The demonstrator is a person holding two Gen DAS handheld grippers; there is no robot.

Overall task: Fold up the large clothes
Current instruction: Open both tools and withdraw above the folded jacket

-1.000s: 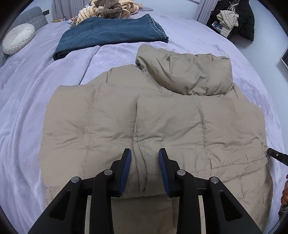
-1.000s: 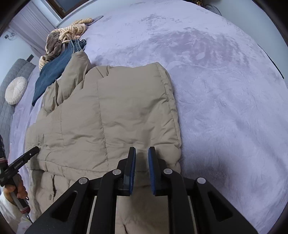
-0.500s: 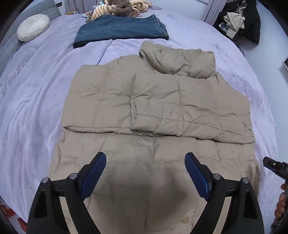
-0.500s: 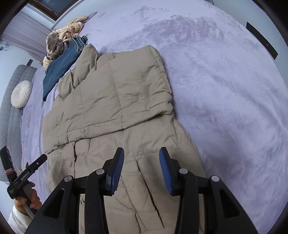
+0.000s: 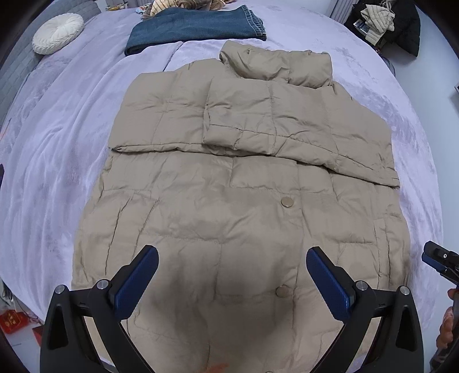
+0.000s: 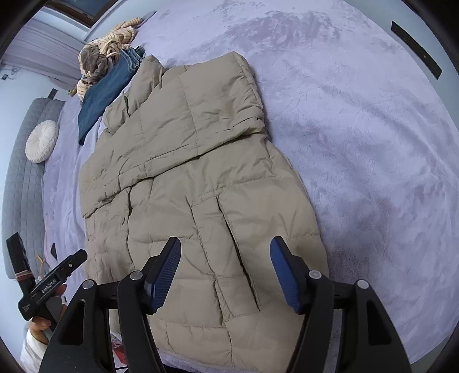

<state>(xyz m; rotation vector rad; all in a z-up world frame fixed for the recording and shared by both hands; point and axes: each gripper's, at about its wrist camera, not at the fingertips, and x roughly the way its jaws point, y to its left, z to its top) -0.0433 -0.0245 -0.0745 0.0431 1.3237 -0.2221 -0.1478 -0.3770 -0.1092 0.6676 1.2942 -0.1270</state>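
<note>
A large beige quilted puffer coat (image 5: 235, 178) lies flat on the lavender bed, front up, with both sleeves folded across its chest and the hood bunched at the far end. It also shows in the right wrist view (image 6: 200, 183). My left gripper (image 5: 232, 275) is open and empty, hovering above the coat's lower middle near two snap buttons. My right gripper (image 6: 225, 272) is open and empty above the coat's lower right side by a pocket slit. The right gripper's tip (image 5: 439, 258) shows at the edge of the left wrist view.
Folded blue jeans (image 5: 195, 27) and a heap of striped and brown clothes (image 6: 106, 57) lie at the far end of the bed. A round white cushion (image 5: 57, 33) rests by the grey headboard. Dark clothes hang at the back right (image 5: 384, 23). The lavender blanket (image 6: 358, 129) extends to the right.
Both grippers have let go of the folded sleeves, opened wide and pulled back toward the coat's hem. More of the coat's lower part is now in view.
</note>
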